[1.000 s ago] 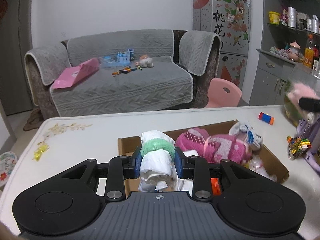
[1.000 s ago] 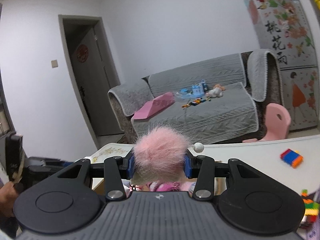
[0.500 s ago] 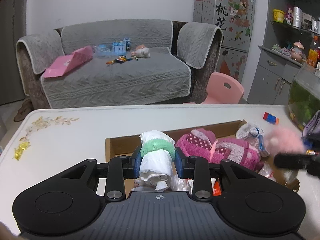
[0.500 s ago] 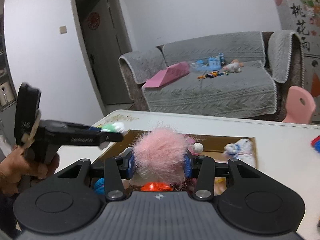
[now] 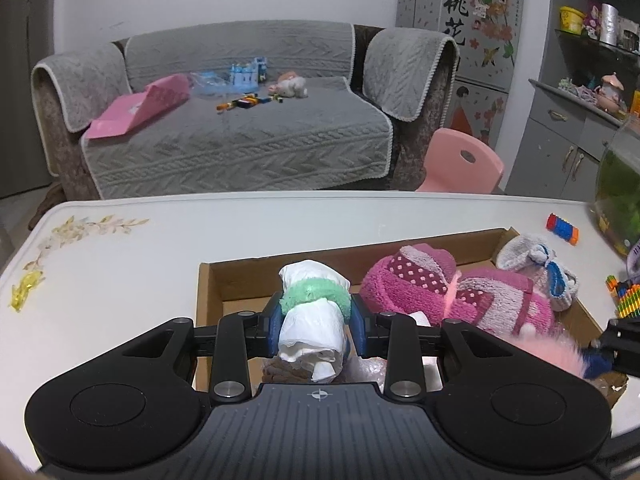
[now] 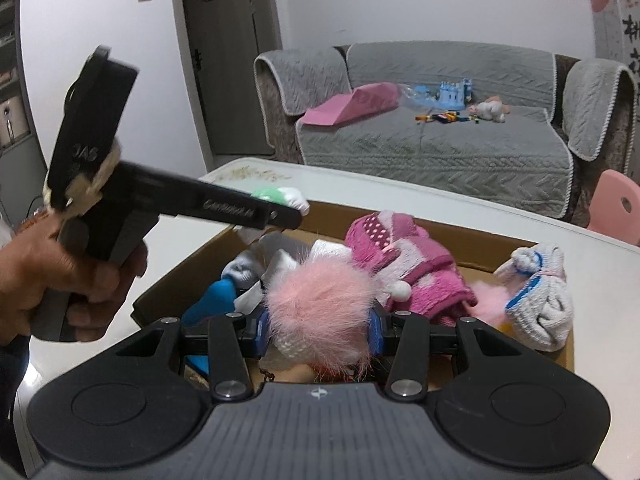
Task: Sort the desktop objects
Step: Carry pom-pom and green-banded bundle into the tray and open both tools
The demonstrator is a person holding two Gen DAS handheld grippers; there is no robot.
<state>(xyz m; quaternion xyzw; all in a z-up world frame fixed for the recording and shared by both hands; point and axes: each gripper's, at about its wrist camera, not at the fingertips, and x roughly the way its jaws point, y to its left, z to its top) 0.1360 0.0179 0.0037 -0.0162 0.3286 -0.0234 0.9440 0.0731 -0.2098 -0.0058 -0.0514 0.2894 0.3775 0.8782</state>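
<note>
My left gripper [image 5: 316,318] is shut on a white rolled sock with a green band [image 5: 314,308], held over the near left part of a shallow cardboard box [image 5: 248,272]. In the right wrist view my right gripper [image 6: 318,330] is shut on a fluffy pink pom-pom item [image 6: 320,304], low over the same cardboard box [image 6: 176,280]. The left gripper [image 6: 280,210] shows there too, side-on, with a hand [image 6: 52,280] around its handle. The pink pom-pom [image 5: 548,354] shows at the right in the left wrist view.
The box holds magenta dotted socks [image 5: 452,292], a grey-white bundle with blue trim [image 6: 536,296] and blue and grey socks [image 6: 216,296]. Colourful bricks [image 5: 562,229] and a striped block [image 5: 624,298] lie on the white table [image 5: 120,272]. A fish tank [image 5: 618,188] stands at far right.
Both grippers have come lower and closer to the box with their loads. The right gripper has tipped down and swung in, so the box now fills its view.
</note>
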